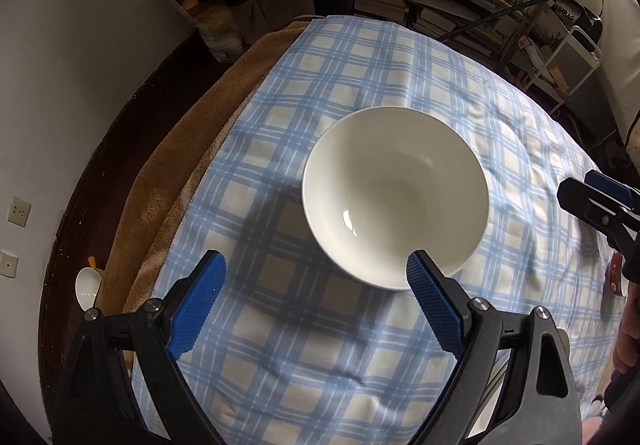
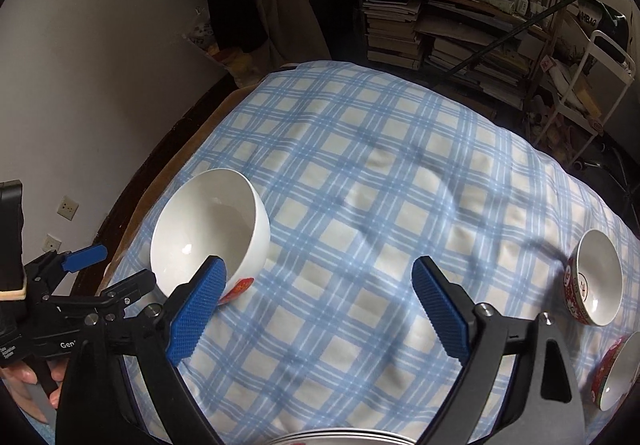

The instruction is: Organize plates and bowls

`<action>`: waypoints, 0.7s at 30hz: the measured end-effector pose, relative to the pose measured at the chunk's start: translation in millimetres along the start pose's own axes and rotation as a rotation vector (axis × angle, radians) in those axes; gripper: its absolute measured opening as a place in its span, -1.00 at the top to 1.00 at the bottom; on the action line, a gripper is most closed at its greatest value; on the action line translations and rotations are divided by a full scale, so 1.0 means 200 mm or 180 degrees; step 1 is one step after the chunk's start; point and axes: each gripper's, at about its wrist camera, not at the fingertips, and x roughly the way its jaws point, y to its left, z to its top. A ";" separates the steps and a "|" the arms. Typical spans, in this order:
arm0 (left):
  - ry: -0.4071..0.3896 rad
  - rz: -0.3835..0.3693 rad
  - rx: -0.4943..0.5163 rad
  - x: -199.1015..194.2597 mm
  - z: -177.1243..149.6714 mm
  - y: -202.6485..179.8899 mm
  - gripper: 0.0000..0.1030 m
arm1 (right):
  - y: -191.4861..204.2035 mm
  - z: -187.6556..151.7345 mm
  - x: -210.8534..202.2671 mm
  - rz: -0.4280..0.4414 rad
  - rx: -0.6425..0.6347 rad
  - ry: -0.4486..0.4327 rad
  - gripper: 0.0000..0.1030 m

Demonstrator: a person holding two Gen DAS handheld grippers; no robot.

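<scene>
A large white bowl [image 1: 394, 193] stands on the blue checked tablecloth [image 1: 360, 65]. My left gripper [image 1: 316, 277] is open and empty, just in front of the bowl, its right finger [image 1: 434, 305] near the rim. In the right wrist view the same bowl [image 2: 208, 229] is at the left, with a red patterned dish partly under it. My right gripper [image 2: 318, 285] is open and empty over bare cloth [image 2: 360, 185]. Two red-patterned bowls, one [image 2: 596, 277] and another [image 2: 616, 373], sit at the right. A stack of plates [image 2: 340, 437] shows at the bottom edge.
A brown blanket [image 1: 180, 165] hangs off the table's left side by the wall. A white spoon-like dish [image 1: 87, 287] lies at the left edge. Bookshelves [image 2: 460, 25] and a white cart [image 2: 592, 85] stand behind the table.
</scene>
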 end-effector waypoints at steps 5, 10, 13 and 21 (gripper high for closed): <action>0.0037 -0.0112 -0.0122 0.08 0.04 0.05 -0.76 | 0.07 0.07 0.13 -0.0032 -0.0039 0.0165 -0.91; 0.0075 -0.0122 -0.0143 0.17 0.05 0.04 -0.75 | 0.13 0.10 0.27 -0.0141 -0.0145 0.0315 -0.91; 0.0116 -0.0194 -0.0236 0.22 0.06 0.06 -0.66 | 0.16 0.11 0.33 -0.0177 -0.0181 0.0401 -0.78; 0.0209 -0.0231 -0.0243 0.32 0.06 0.06 0.29 | 0.18 0.12 0.45 -0.0077 -0.0138 0.0595 0.27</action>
